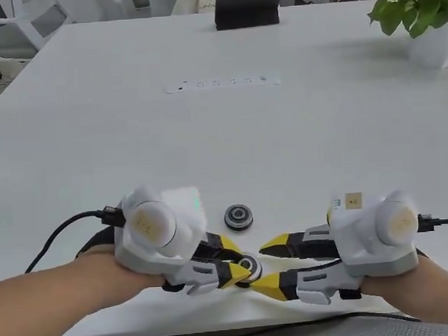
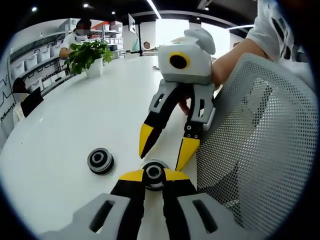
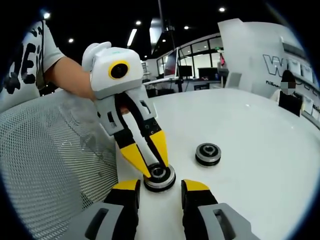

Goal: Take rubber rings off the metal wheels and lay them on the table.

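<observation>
Head view, lower middle of the frame: the left gripper comes in from the lower left, its yellow-tipped jaws closed on a small metal wheel close to the lower edge of the white table. The right gripper comes in from the lower right with its jaws apart, one tip above the wheel in the frame and one below it. A second wheel lies flat on the table just above the held one, apart from both grippers, with a dark ring around its rim. Left gripper view: the held wheel sits at bottom centre, touching both of that gripper's tips, with the second wheel to its left. A mesh chair back takes the right side and a potted plant stands at upper left. Right gripper view: this gripper's own tips stand apart at the bottom, either side of the held wheel; whether they touch it I cannot tell
</observation>
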A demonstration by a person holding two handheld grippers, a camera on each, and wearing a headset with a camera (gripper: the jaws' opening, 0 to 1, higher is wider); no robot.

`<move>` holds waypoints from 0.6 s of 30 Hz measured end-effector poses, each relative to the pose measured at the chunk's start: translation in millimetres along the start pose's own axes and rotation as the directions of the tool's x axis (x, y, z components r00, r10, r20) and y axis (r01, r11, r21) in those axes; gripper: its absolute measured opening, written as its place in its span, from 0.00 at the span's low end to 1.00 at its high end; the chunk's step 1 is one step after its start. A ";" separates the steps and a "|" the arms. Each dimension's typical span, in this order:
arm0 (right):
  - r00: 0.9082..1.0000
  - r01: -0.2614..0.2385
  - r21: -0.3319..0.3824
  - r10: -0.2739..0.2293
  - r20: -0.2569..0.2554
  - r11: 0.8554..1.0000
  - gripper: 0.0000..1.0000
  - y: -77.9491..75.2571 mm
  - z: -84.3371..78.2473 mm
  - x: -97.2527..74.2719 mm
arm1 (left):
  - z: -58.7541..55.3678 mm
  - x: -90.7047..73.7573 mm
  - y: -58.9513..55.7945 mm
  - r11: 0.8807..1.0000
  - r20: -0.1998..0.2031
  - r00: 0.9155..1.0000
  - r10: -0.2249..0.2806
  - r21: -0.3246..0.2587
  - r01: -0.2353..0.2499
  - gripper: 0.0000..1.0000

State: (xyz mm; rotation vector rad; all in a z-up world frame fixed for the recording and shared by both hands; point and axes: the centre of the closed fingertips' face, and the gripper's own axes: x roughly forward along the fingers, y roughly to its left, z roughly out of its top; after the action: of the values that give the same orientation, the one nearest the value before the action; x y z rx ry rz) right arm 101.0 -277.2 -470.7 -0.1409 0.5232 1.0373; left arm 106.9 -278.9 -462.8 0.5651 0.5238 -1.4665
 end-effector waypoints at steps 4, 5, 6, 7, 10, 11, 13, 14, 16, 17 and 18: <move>1.000 0.001 0.008 -0.001 -0.007 1.000 0.29 -1.7 -2.5 4.0 | 0.2 0.4 0.2 1.000 0.006 1.000 0.005 -0.004 -0.005 0.07; 1.000 0.001 0.010 -0.001 -0.008 1.000 0.29 -1.8 -2.9 4.5 | 0.3 0.6 0.3 1.000 0.007 1.000 0.006 -0.006 -0.006 0.07; 1.000 0.001 0.010 -0.001 -0.010 1.000 0.29 -1.8 -3.4 5.1 | 0.3 0.7 0.5 1.000 0.008 1.000 0.007 -0.007 -0.007 0.07; 1.000 0.001 0.010 0.000 -0.011 1.000 0.28 -1.7 -3.7 5.5 | 0.5 0.7 0.6 1.000 0.009 1.000 0.009 -0.008 -0.009 0.07; 1.000 0.001 0.011 -0.001 -0.016 1.000 0.27 -1.6 -4.6 6.6 | 0.9 1.0 0.6 1.000 0.008 1.000 0.013 -0.006 -0.013 0.07; 1.000 0.001 0.011 0.000 -0.017 1.000 0.27 -1.3 -4.8 6.6 | 0.9 1.0 0.7 1.000 0.008 1.000 0.013 -0.007 -0.013 0.07; 1.000 -0.003 0.011 0.003 -0.019 1.000 0.25 -0.3 -5.0 6.3 | 0.8 1.0 0.8 1.000 0.009 1.000 0.015 -0.007 -0.015 0.07; 1.000 -0.006 0.012 0.006 -0.021 1.000 0.24 0.4 -5.3 6.1 | 0.8 1.0 0.9 1.000 0.009 1.000 0.016 -0.007 -0.016 0.07; 1.000 -0.002 0.011 0.002 -0.023 1.000 0.24 0.4 -6.1 5.0 | 1.0 1.0 0.9 1.000 0.009 1.000 0.016 -0.006 -0.016 0.07; 1.000 -0.001 0.012 0.001 -0.023 1.000 0.23 0.3 -6.5 4.6 | 1.0 1.0 0.8 1.000 0.010 1.000 0.017 -0.007 -0.017 0.07; 1.000 -0.001 0.014 0.001 -0.023 1.000 0.23 0.3 -6.8 4.2 | 1.0 1.0 0.7 1.000 0.010 1.000 0.017 -0.007 -0.017 0.07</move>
State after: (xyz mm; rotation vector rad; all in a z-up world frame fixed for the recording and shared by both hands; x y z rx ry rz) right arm 100.1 -276.2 -478.5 -0.1402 0.5516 1.0338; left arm 107.6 -280.4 -462.6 0.5557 0.5149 -1.4505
